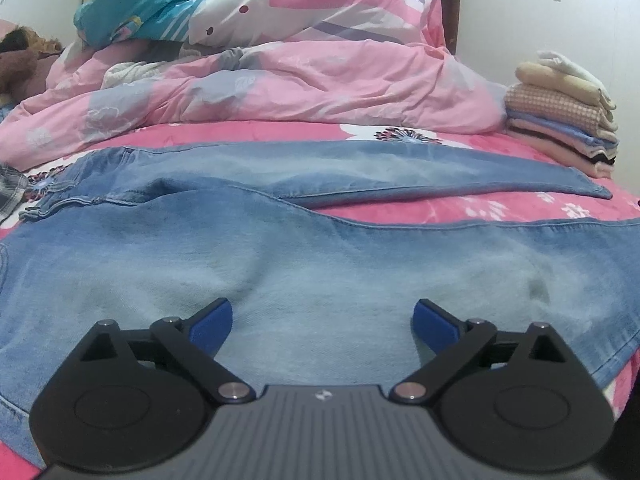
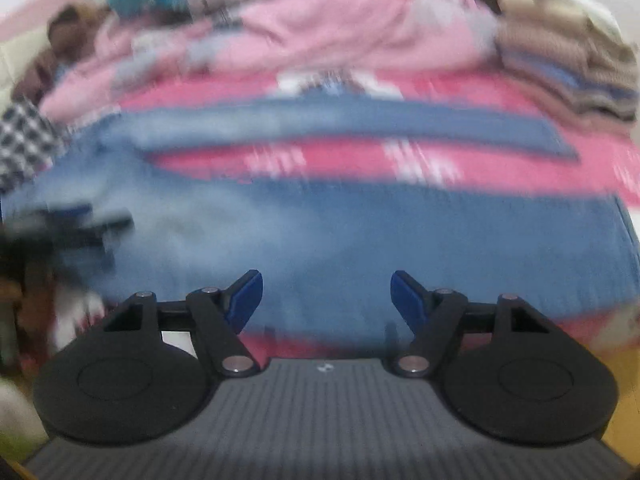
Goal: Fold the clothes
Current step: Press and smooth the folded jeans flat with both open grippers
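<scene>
A pair of faded blue jeans (image 1: 320, 264) lies spread flat across a bed covered by a bright pink flowered sheet (image 1: 420, 210), directly ahead of both tongs. The waistband sits off to the left of the tongs and the two legs run out to the right, the nearer leg just under the tips and the farther leg beyond it, with a strip of pink sheet showing between them. The left tongs (image 1: 322, 320) hang low over the nearer leg with jaws spread wide and nothing between them. The right tongs (image 2: 326, 295) are also spread wide and empty, over the near edge of the same leg; that view is smeared by motion blur, so finer detail is lost. Beyond the jeans, far ahead, a rumpled pink quilt (image 1: 280, 88) is heaped up, and ahead to the right stands a neat stack of folded clothes (image 1: 564, 120). The jeans appear unfolded, so the fold seems to be at its very start. The next move likely calls for pinching the near leg's edge in two places and carrying it over onto the far leg.
</scene>
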Tool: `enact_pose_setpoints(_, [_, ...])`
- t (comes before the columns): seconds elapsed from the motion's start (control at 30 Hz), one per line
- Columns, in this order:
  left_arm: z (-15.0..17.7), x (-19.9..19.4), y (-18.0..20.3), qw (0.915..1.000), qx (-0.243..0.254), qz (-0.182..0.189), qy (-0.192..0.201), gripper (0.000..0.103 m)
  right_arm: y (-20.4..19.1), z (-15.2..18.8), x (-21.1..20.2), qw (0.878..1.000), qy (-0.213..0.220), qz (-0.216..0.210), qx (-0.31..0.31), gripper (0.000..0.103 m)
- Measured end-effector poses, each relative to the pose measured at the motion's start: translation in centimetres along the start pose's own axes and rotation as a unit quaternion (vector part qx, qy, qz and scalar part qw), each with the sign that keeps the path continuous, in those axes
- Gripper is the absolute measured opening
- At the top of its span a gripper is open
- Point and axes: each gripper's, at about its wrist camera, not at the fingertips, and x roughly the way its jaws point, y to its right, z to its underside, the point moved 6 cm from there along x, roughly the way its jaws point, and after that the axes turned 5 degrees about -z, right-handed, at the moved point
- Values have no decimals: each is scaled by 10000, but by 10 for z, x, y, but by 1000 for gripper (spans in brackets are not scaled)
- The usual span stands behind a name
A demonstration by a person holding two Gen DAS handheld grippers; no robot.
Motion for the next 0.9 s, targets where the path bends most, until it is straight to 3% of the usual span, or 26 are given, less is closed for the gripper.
enact_pose_setpoints(0.2, [0,0,-1,10000,-29,28,3,98,-22,-16,18,9999,100,-67,65,71])
enact_pose_setpoints(0.3, [1,1,-1,10000,-37,53,32,99,-30,8,2,9999,129,1,-22,71])
enact_pose_setpoints(0.43, [1,1,0,10000,-1,39,57,101,-34,29,-24,9996,-258,17,78,70])
enact_pose_setpoints(0.5, [1,1,1,10000,4,32,59,101,-36,24,-30,9998,-177,16,79,71])
enact_pose_setpoints(0.67, [4,-5,-4,10000,34,-14,-4,101,-53,-15,-24,9982,585,-119,1,72])
enact_pose_setpoints(0.8, [6,-9,-8,10000,58,-52,-55,101,-58,-22,12,9978,635,-169,104,72])
enact_pose_setpoints(0.87, [7,-12,-10,9999,70,-70,-80,101,-59,-9,28,9988,459,-149,118,76])
enact_pose_setpoints(0.9, [7,-13,-11,9999,77,-80,-93,101,-63,-4,27,9982,584,-88,-44,78])
